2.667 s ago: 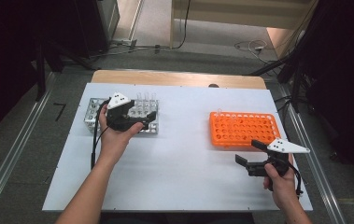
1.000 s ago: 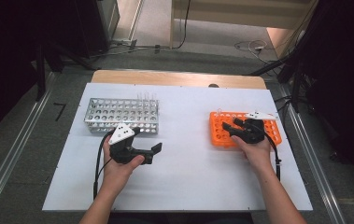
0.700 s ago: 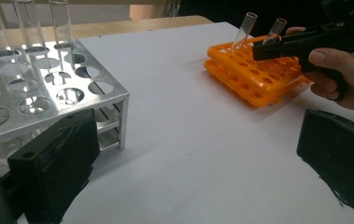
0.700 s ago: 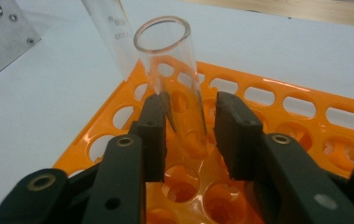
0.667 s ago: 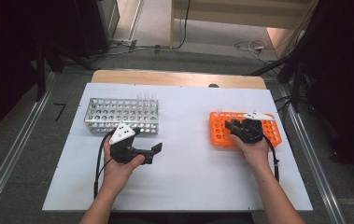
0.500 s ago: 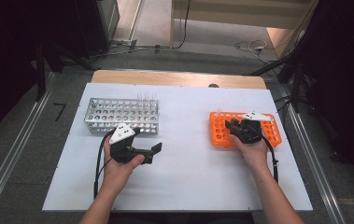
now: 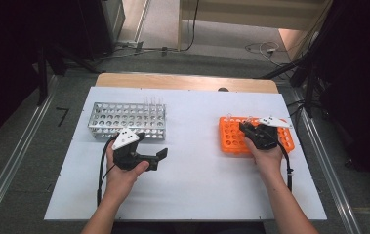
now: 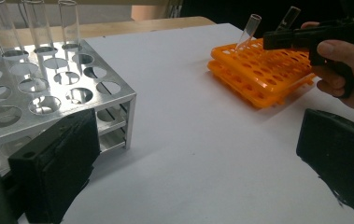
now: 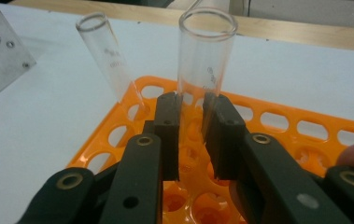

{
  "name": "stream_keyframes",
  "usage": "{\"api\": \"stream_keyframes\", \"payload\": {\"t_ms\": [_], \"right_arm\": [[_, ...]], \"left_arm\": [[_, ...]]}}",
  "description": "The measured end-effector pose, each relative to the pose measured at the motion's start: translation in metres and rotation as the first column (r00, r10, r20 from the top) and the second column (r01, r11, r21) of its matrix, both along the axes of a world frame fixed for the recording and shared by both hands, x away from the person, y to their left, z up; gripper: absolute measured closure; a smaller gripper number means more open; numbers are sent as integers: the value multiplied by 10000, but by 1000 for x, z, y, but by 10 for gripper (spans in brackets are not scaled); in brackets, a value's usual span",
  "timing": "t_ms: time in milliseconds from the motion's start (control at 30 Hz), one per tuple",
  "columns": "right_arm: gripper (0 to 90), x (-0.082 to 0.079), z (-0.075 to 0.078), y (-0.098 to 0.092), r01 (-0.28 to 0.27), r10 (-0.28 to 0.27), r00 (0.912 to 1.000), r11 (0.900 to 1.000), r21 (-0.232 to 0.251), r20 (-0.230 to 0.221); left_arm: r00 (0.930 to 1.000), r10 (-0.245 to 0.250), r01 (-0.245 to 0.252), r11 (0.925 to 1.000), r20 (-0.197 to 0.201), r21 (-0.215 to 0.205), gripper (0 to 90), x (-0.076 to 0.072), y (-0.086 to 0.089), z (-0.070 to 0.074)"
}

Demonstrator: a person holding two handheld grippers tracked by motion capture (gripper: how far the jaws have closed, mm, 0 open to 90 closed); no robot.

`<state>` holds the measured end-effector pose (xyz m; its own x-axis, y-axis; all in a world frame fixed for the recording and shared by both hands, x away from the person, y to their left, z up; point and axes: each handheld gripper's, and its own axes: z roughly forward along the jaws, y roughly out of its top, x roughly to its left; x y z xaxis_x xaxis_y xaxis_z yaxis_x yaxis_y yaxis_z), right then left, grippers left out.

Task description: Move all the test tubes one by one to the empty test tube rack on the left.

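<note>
Glass of the held test tube (image 9: 206, 56) blurs against the pale table (image 9: 48, 135), and its lower end is hidden between the black pads; its mouth rises above them, the tube standing upright over the orange rack (image 9: 282, 126). Right gripper (image 9: 191, 135): jaws have just been closing and now clamp that tube at mid-height. Second test tube (image 9: 107, 56): left of the gripper, tilted, foot in a corner hole of the rack. Left gripper (image 7: 159, 156): jaws apart, nothing between them, resting low on the table. Metal rack (image 8: 48, 93): just left of its left jaw, partly cut off by the picture edge, holding three clear tubes (image 8: 67, 23) whose tops run out of view.
</note>
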<state>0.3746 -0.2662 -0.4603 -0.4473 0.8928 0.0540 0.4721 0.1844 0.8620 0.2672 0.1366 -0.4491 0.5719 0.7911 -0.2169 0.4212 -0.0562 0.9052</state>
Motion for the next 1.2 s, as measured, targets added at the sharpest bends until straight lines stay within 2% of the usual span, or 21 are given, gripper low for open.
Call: {"api": "stream_keyframes", "payload": {"t_ms": [267, 367, 633, 733, 867, 900, 933, 1000, 1067, 1133, 1167, 1200], "right_arm": [[739, -8, 19, -5, -94, 84, 9995, 9994, 332, 303], [739, -13, 24, -2, -262, 250, 9989, 9993, 283, 398], [739, -24, 28, 12, -846, 836, 9959, 9961, 268, 345], [739, -27, 29, 16, -1067, 1055, 9939, 9935, 405, 309], [739, -38, 32, 33, -1702, 1689, 9851, 9846, 411, 331], [739, -38, 32, 33, -1702, 1689, 9851, 9846, 411, 331], [739, -42, 32, 41, -2003, 1990, 9795, 9785, 489, 300], [739, -44, 33, 44, -2099, 2087, 9776, 9764, 510, 280], [739, -50, 33, 54, -2494, 2483, 9684, 9667, 570, 248], [739, -51, 33, 57, -2576, 2567, 9663, 9642, 636, 210], [739, -55, 33, 64, -2856, 2847, 9583, 9563, 632, 224], [739, -55, 33, 64, -2856, 2847, 9583, 9563, 632, 224]], "left_arm": [[10000, -25, 25, 10000, 51, 54, 0, -1, -1, 2], [10000, -31, 30, 10000, 94, 63, 0, -1, -1, 3], [9999, -107, 105, 9999, 133, 96, 0, -2, -3, 5], [9998, -142, 141, 9999, 172, 77, 0, -3, -3, 6], [9996, -193, 192, 9998, 219, 57, 0, -3, -4, 8], [9995, -214, 213, 9998, 221, 44, 0, -3, -4, 8], [9994, -229, 227, 9997, 241, 60, 0, -3, -4, 9], [9994, -251, 251, 9997, 257, 35, 0, -4, -5, 9], [9992, -281, 279, 9996, 296, 68, 0, -5, -6, 11], [9991, -304, 303, 9995, 306, 37, 0, -5, -7, 11], [9990, -309, 308, 9995, 313, 28, 0, -5, -7, 11], [9989, -340, 338, 9994, 318, 60, 0, -6, -8, 12]]}}
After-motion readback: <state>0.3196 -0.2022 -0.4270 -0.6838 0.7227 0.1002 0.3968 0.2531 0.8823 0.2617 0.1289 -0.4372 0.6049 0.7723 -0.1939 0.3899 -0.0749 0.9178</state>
